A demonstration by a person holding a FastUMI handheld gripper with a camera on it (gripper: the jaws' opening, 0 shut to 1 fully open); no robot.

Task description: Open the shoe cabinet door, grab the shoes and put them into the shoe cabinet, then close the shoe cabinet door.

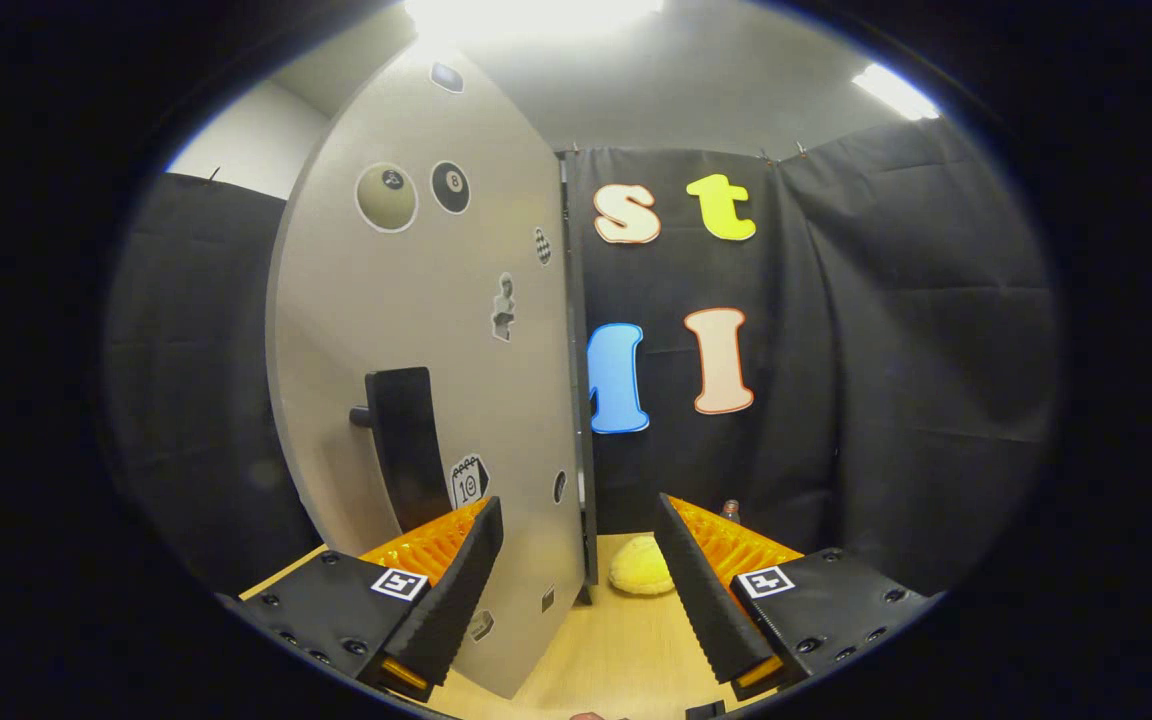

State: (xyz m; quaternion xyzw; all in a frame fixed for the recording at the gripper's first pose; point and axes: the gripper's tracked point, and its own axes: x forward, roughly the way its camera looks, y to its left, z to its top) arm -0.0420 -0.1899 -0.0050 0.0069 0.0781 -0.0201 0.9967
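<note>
Standing apart and clamped on nothing, the gripper (576,560) is held low over the pale wooden table (616,650). The grey sticker-covered cabinet door (426,330) is seen ajar, its black bar handle (406,445) just beyond the left finger. The soft yellow shoe (641,567), lying beyond the door's edge, is best approached squarely.

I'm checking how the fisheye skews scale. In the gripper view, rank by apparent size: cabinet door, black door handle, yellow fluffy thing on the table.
1. Cabinet door
2. Black door handle
3. Yellow fluffy thing
The door sits nearest, so looks inflated. Gripper open.
</note>
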